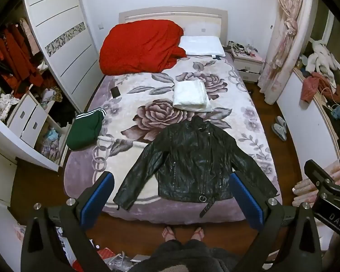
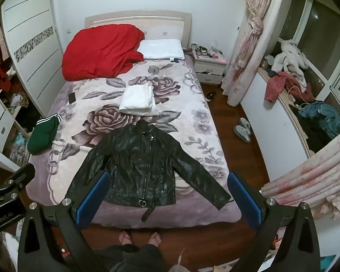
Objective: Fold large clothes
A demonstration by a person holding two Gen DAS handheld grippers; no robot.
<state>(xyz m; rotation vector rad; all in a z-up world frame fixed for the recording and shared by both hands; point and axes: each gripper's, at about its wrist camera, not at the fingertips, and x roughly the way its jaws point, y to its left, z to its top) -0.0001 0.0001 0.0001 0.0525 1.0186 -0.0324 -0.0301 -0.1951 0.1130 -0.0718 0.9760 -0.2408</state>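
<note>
Looking down from the foot of the bed, we see a black leather jacket spread flat and face up on the floral blanket, its collar toward the headboard and its hem near the foot edge. Both sleeves angle outward and down, and a belt strap with a round buckle hangs over the blanket's edge. The left gripper hovers above the near end of the bed with its blue-padded jaws wide apart and nothing between them. The right gripper hangs likewise, jaws spread and empty, framing the jacket's lower half in its own view. Neither gripper touches the garment.

Beyond the collar we note a folded white cloth lying just apart from the jacket. A green garment with white stripes sits folded at the bed's left edge, well apart from the jacket, and a dark phone lies farther up that side. A red quilt is heaped at the headboard beside a white pillow. Grey slippers rest on the wooden floor to the right of the bed, and the person's bare feet stand at the foot.
</note>
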